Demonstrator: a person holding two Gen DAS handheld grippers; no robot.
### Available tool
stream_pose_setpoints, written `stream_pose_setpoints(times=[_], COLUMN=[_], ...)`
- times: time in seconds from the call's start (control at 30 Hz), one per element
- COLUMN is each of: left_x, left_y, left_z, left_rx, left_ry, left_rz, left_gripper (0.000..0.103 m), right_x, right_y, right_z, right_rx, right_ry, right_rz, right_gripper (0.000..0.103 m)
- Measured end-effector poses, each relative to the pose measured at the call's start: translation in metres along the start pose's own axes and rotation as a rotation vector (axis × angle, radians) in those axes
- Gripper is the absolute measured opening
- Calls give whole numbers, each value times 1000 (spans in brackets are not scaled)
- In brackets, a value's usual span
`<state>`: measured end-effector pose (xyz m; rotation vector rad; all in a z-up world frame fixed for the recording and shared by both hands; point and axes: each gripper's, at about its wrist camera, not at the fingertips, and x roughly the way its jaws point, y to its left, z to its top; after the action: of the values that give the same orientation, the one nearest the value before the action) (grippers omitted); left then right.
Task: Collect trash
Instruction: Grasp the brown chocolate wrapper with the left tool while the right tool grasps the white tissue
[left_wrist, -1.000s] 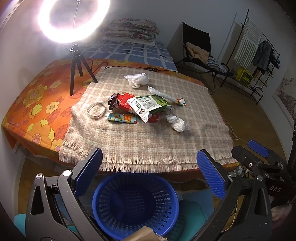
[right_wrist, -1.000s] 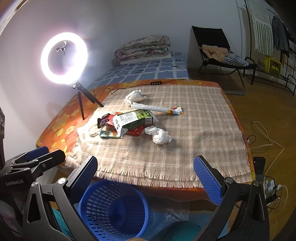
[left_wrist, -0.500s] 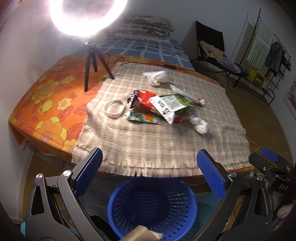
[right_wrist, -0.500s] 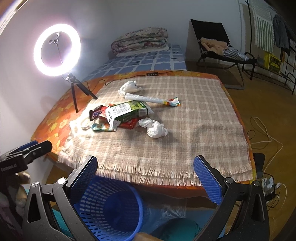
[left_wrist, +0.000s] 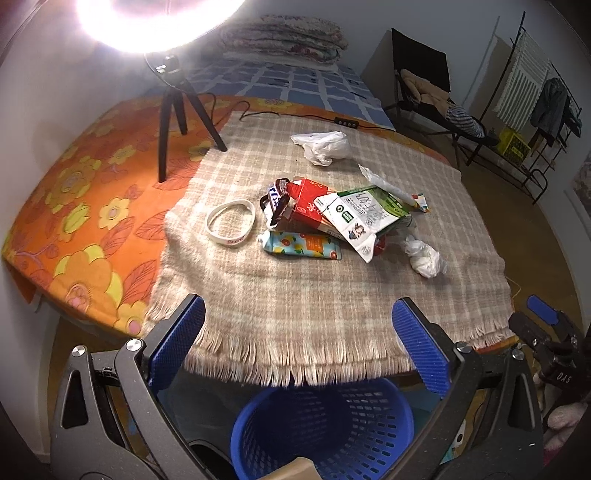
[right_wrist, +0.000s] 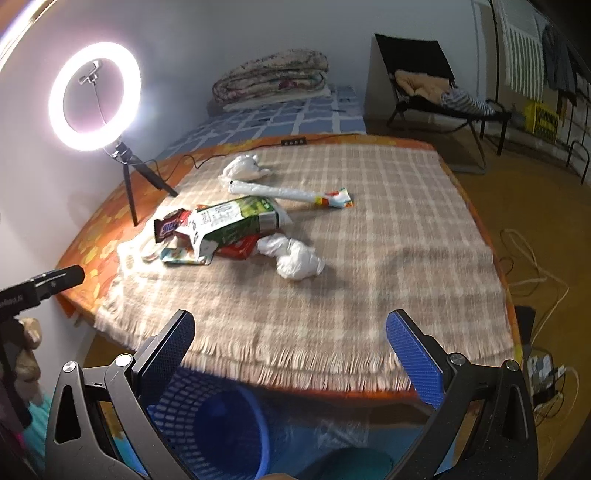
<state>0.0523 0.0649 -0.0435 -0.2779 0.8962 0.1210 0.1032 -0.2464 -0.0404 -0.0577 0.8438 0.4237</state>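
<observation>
A pile of trash lies on the checked cloth (left_wrist: 314, 295): a green and white carton (left_wrist: 364, 214) (right_wrist: 236, 221), a red box (left_wrist: 306, 205), a colourful wrapper (left_wrist: 303, 245), a candy bar wrapper (right_wrist: 168, 227), a white ring (left_wrist: 231, 221), a crumpled tissue (left_wrist: 424, 256) (right_wrist: 295, 258), a long wrapper (right_wrist: 288, 192) and a white plastic bag (left_wrist: 323, 146) (right_wrist: 243, 168). A blue basket (left_wrist: 321, 428) (right_wrist: 207, 424) stands on the floor below the table's near edge. My left gripper (left_wrist: 299, 339) and right gripper (right_wrist: 290, 347) are open and empty, at the near edge above the basket.
A ring light (right_wrist: 94, 96) on a tripod (left_wrist: 173, 110) stands at the table's far left, with a cable (left_wrist: 295, 116) along the far edge. A bed, a black chair (right_wrist: 424, 81) and a rack stand behind. Cables (right_wrist: 532, 266) lie on the floor at right.
Both grippers have moved forward toward the table; the trash looks nearer and the basket has slid lower in both views. The jaws stay open.
</observation>
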Motion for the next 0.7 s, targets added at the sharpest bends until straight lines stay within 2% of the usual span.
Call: stream_pose_setpoints(times=[0.13, 0.27, 0.37, 0.7], left_x=[26, 53, 74, 134], left_y=[6, 14, 20, 24], left_z=[26, 49, 64, 97], left_rx=[19, 3, -21, -5], left_ry=[22, 61, 82, 160], left_rz=[-5, -32, -36, -30], left_gripper=[95, 82, 81, 66], right_x=[15, 33, 46, 91], right_y=[-2, -6, -9, -10], right_z=[8, 17, 22, 42], right_rx=[-11, -8, 7, -1], right_ry=[12, 42, 60, 94], right_rz=[22, 38, 52, 57], right_gripper=[103, 103, 103, 101])
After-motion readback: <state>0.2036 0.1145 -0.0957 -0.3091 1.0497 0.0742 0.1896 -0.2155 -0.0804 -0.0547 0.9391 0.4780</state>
